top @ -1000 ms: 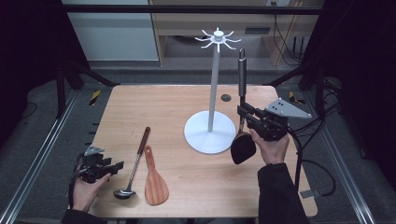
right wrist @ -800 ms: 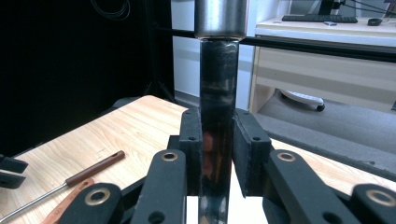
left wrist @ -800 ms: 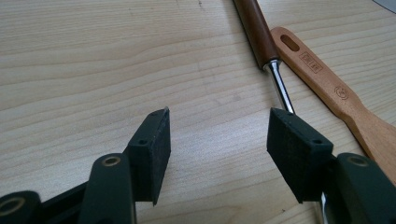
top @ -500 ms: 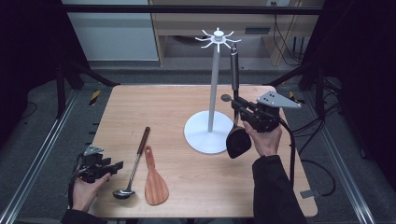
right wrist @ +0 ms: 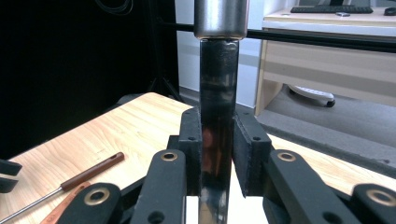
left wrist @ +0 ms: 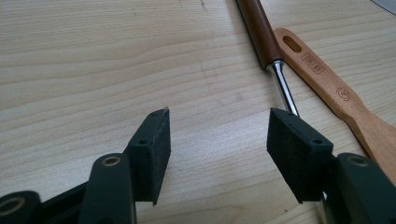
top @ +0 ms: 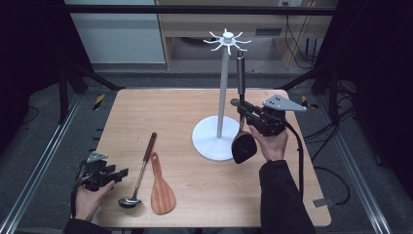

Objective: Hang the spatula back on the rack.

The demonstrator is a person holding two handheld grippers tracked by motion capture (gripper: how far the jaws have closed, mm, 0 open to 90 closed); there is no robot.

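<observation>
My right gripper point(top: 242, 108) is shut on the shaft of a black-headed utensil point(top: 243, 146) and holds it upright, metal handle up, just right of the white hook stand point(top: 217, 141). The handle's top sits a little below and right of the stand's ring of hooks point(top: 227, 40). In the right gripper view the pads point(right wrist: 246, 149) press both sides of the dark shaft point(right wrist: 218, 116). At the front left my left gripper point(top: 119, 173) rests open on the table. Its jaws point(left wrist: 217, 135) have only bare wood between them, with the ladle's shaft point(left wrist: 280, 84) beside the right pad.
A steel ladle with a brown handle point(top: 141, 165) and a wooden spatula point(top: 160, 192) lie side by side near the front left of the wooden table point(top: 160, 112). A dark frame and rails surround the table; a desk stands behind it.
My right gripper has carried the black utensil leftward, closer to the stand's pole and hooks. The left gripper, ladle and wooden spatula have stayed put.
</observation>
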